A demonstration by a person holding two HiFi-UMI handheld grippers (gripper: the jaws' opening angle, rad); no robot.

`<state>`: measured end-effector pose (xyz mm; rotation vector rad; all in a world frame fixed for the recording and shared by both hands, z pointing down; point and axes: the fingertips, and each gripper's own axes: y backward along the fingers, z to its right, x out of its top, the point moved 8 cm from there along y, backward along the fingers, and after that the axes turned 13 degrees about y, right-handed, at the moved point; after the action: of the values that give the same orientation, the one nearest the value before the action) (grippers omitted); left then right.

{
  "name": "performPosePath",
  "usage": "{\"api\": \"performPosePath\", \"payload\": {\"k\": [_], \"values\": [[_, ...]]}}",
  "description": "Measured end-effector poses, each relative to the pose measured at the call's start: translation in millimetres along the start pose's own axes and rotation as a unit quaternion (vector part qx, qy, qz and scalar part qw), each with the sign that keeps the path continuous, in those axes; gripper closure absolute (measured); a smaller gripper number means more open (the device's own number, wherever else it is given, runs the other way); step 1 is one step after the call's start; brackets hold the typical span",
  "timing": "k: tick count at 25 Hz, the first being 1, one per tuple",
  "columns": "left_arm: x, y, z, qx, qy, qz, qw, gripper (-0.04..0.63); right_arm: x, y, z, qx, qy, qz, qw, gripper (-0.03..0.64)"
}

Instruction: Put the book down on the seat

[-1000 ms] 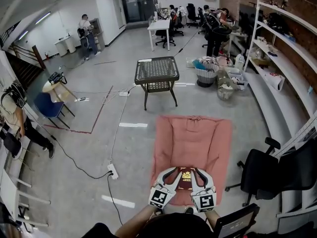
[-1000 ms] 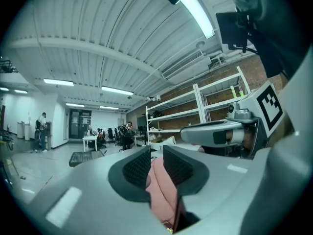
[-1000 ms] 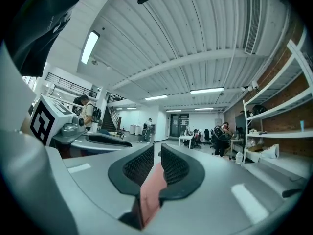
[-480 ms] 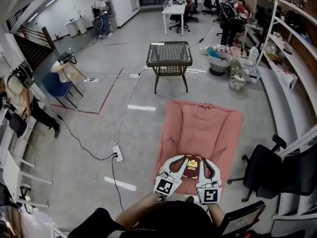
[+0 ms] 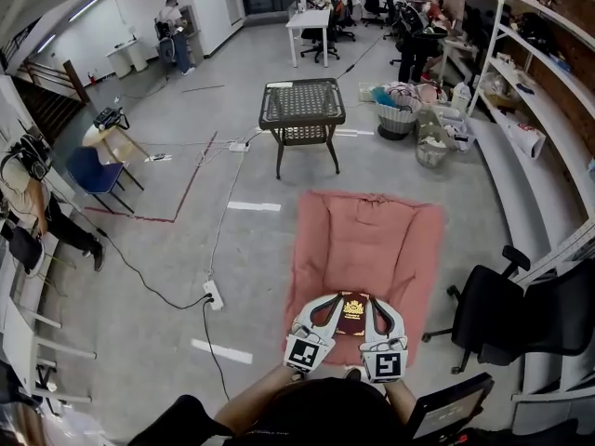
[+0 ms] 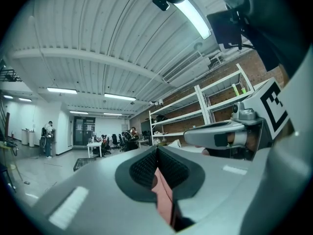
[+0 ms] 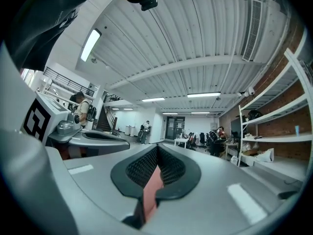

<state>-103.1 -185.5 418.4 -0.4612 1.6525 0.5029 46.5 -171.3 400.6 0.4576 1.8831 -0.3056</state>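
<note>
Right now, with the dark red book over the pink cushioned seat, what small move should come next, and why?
Probably lower both tools together. The dark red book sits between the left tool and right tool, whose jaws have just closed on nothing, over the near end of the pink cushioned seat; contact is unclear.

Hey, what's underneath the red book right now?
The pink seat cushion spreads out below the book and well beyond it. The patch directly beneath is covered by the book, so whether the book rests on the cushion cannot be told.

Maroon book (image 5: 352,313) flat over pink seat (image 5: 372,235)
</note>
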Motion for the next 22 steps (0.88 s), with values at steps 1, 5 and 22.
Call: {"api": "performPosePath", "payload": {"k": [1, 5, 22], "values": [[-1, -2, 0, -0.002, -0.001, 0.002, 1.0000, 0.594, -1, -1, 0, -0.003, -0.005, -0.002, 1.000, 0.606], [-6, -5, 0, -0.007, -0.002, 0.001, 1.0000, 0.594, -8, -4, -2, -0.002, -0.013, -0.015, 1.000, 0.607], [-11, -12, -13, -0.013, 0.000, -0.009, 0.9999, 0.594, -16, -14, -9, 0.018, -0.006, -0.039, 0.999, 0.607]]}}
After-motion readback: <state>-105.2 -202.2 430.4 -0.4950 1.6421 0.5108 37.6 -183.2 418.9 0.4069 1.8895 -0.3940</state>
